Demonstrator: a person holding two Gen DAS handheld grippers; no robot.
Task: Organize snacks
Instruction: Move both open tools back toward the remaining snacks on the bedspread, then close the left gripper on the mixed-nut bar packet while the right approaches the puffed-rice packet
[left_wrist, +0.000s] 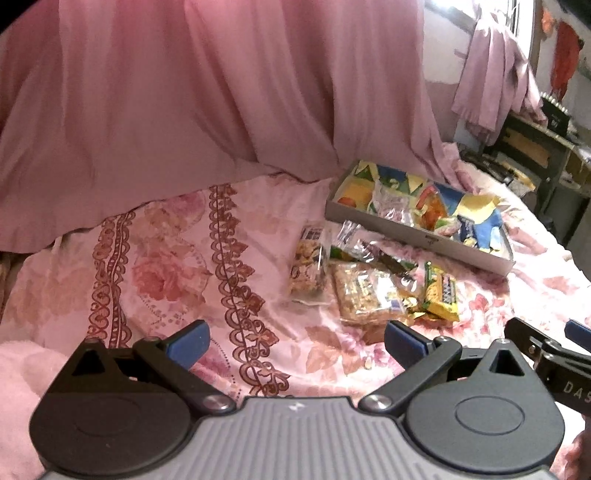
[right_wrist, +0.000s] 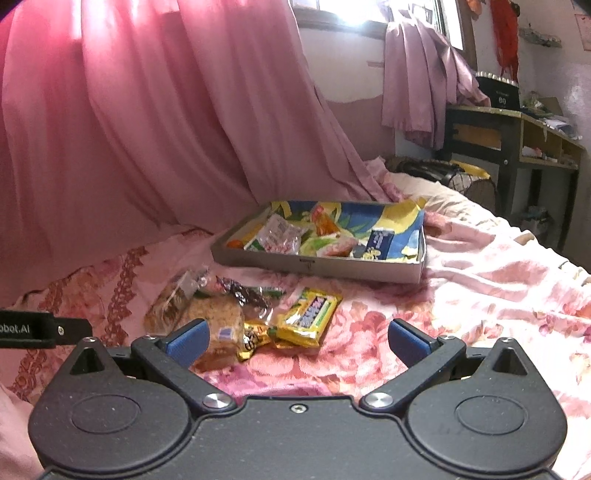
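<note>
two hand-held grippers hover over a bed with a rose-print bedspread (right_wrist: 480, 295), both with jaws spread wide and holding nothing. a loose heap of wrapped snacks lies on the cloth just short of a shallow grey box (right_wrist: 332, 267) lined with bright printed paper, which already holds several packets. from the right gripper (right_wrist: 297, 341), the yellow candy bar (right_wrist: 308, 314) sits nearest, at about 12 o'clock just beyond the blue fingertips (right_wrist: 406, 339), its long axis running from 7 o'clock up toward 1 o'clock, so the jaws would meet it roughly across its width with a small turn. a clear-wrapped cereal bar (right_wrist: 218, 325) lies at 10 o'clock, partly behind the left blue pad, with a second cereal bar (right_wrist: 168, 306) and crinkled foil wrappers (right_wrist: 243, 295) farther back at 11 o'clock. from the left gripper (left_wrist: 295, 343), the same heap lies off at 1 o'clock, well apart from the jaws, and the box (left_wrist: 424, 236) farther on at 1 to 2 o'clock; the right hand looks the nearer to the candy bar, and a short reach forward seems all it needs. the box stands at 12 o'clock past the heap in the right wrist view, its near wall facing the gripper. the bedding is soft and rumpled, so a packet may sink or slide under a pinch. pink curtains (right_wrist: 147, 129) hang behind the bed from 9 to 12 o'clock, a lit window above them, and a dark desk (right_wrist: 509, 133) stands at 2 o'clock.
</note>
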